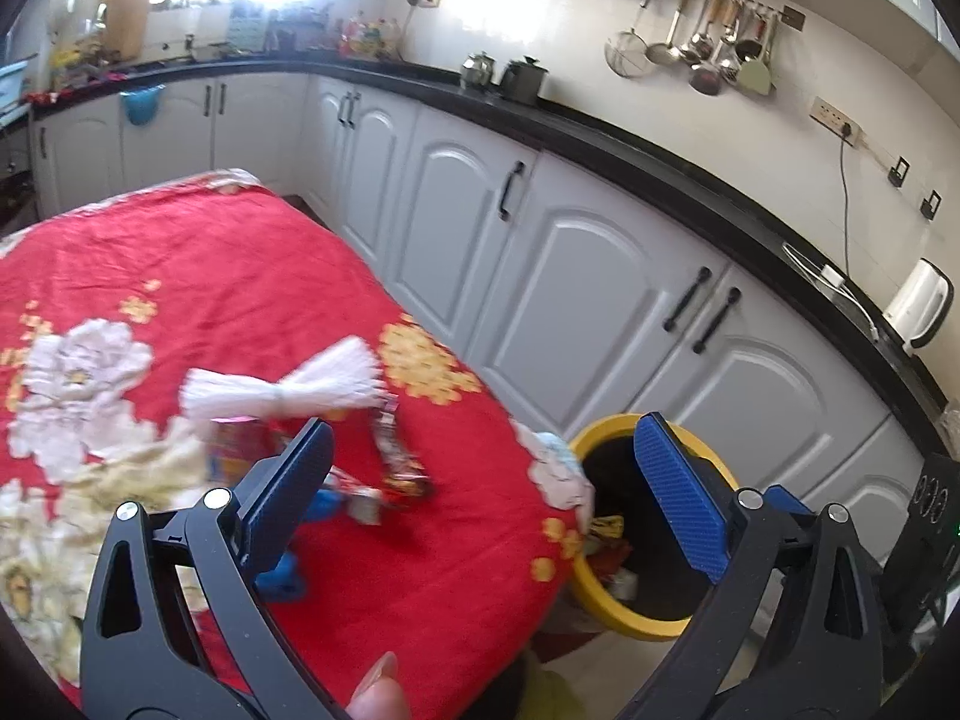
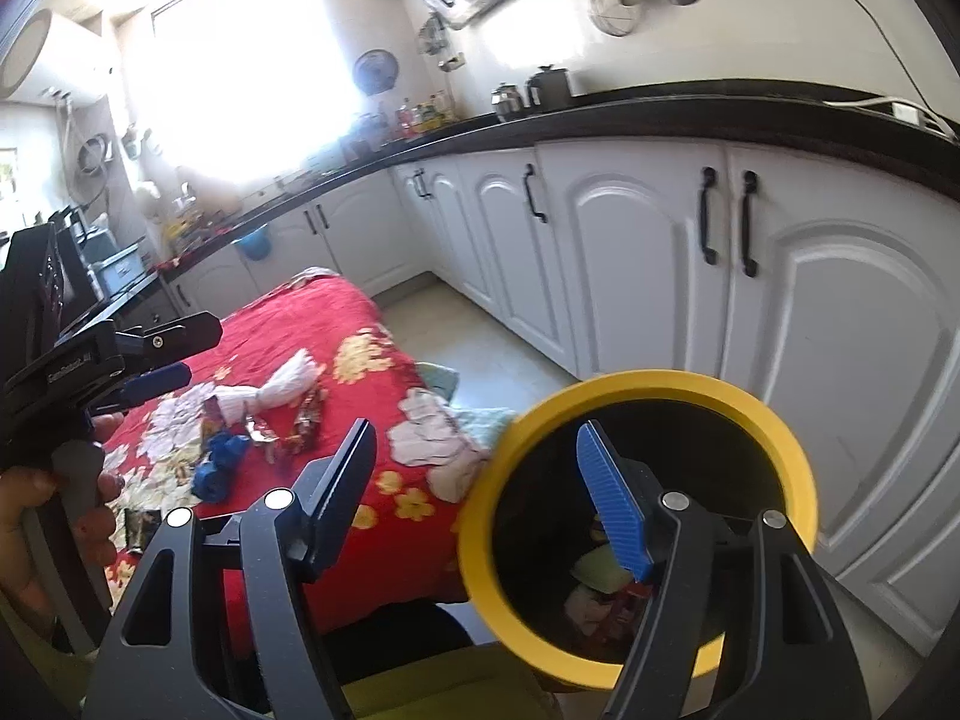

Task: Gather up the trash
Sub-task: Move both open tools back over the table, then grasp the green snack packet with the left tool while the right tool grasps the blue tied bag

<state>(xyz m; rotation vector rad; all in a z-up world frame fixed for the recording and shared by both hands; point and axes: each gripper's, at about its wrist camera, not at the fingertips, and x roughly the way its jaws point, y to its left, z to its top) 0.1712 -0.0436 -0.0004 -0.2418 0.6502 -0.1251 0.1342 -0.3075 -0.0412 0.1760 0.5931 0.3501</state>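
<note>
A table under a red flowered cloth (image 1: 240, 252) carries the litter: a white tied bundle (image 1: 282, 390), foil snack wrappers (image 1: 399, 462), a crumpled blue piece (image 1: 282, 570) and a colourful packet (image 1: 231, 450). My left gripper (image 1: 480, 480) hangs open above the table's near right corner, nothing between its blue pads. Beside the table stands a yellow-rimmed bin (image 2: 660, 384) with wrappers (image 2: 600, 576) inside. My right gripper (image 2: 480, 480) is open and bare, its right finger over the bin's mouth. The right wrist view also shows the left gripper (image 2: 180, 354), the bundle (image 2: 282, 384) and the wrappers (image 2: 294, 429).
White cabinets (image 1: 570, 276) under a black counter (image 1: 660, 162) run close behind the bin (image 1: 606, 600). A white kettle (image 1: 918, 306) stands on the counter. Pale tiled floor (image 2: 480, 348) lies between table and cabinets. A hand (image 2: 36, 510) holds the left gripper's handle.
</note>
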